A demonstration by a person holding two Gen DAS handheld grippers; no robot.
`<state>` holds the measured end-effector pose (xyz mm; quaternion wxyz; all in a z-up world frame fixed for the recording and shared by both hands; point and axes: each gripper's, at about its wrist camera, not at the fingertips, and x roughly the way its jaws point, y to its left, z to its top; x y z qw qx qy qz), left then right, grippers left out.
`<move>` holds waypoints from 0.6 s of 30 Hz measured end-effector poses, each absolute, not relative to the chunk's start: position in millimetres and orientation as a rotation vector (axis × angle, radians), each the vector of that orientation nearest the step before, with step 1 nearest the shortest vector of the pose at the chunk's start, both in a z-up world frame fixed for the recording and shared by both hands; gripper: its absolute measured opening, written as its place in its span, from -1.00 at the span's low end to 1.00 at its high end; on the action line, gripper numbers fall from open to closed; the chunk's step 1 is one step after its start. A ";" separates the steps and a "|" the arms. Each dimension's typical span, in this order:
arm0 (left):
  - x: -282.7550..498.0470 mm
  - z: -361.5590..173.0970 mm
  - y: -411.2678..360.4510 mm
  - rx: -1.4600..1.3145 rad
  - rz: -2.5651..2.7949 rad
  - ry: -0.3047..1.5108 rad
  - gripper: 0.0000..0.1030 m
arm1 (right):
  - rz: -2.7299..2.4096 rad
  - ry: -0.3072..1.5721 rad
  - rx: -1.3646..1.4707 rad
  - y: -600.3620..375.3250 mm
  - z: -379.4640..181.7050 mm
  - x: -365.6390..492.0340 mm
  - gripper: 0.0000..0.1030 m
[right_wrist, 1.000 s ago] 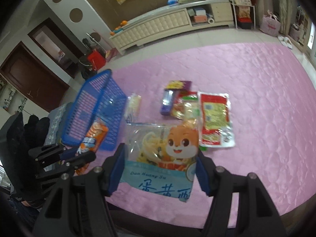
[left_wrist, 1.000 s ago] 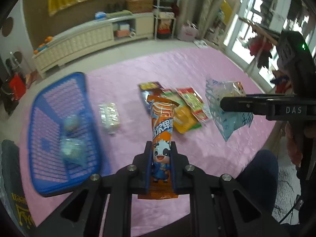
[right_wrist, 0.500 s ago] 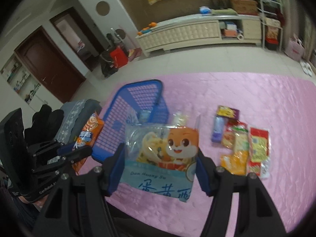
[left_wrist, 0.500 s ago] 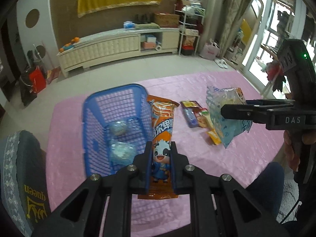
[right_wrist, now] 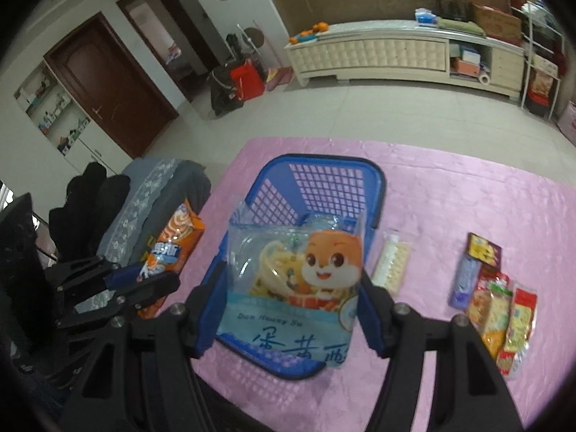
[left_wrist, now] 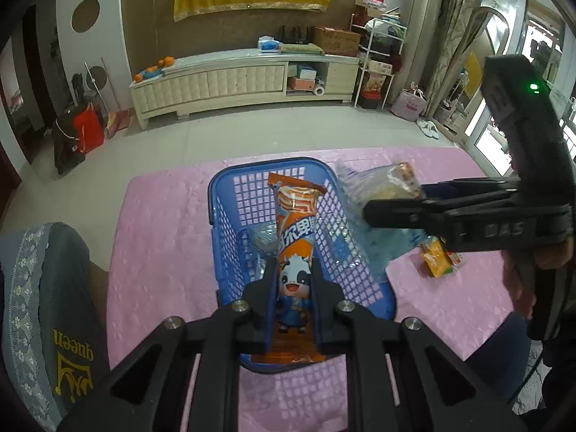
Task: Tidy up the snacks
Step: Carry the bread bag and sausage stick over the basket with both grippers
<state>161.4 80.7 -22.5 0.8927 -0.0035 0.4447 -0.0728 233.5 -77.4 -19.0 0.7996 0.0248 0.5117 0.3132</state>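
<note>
Pink-covered bench (right_wrist: pixel 450 194), bare along its far edge; blue basket (right_wrist: pixel 374 176) near the left side; left claw (left_wrist: pixel 295 288) pinches an orange cow-print packet (left_wrist: pixel 295 223) above the basket; right claw (right_wrist: pixel 291 306) clamps a wide squirrel-print bag (right_wrist: pixel 295 280) over it.

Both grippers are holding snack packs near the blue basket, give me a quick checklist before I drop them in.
1. Left gripper shut on the orange cow packet: ok.
2. Right gripper shut on the squirrel bag: ok.
3. Both packs in front of the blue basket in their own views: ok.
4. Room inside the basket: ok, only small wrapped items show.
5. Grippers apart from each other: ok.
6. Height above the basket rim: cannot tell.
</note>
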 end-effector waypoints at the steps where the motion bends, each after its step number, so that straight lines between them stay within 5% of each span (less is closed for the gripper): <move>1: 162.2 -23.8 82.6 -0.007 -0.146 0.925 -0.72 | 0.673 1.107 0.047 -73.4 -23.5 237.8 0.34; 18: 191.6 -56.7 109.4 -0.044 -0.109 0.986 -0.72 | 0.575 1.208 -0.074 -40.6 -81.8 299.2 0.40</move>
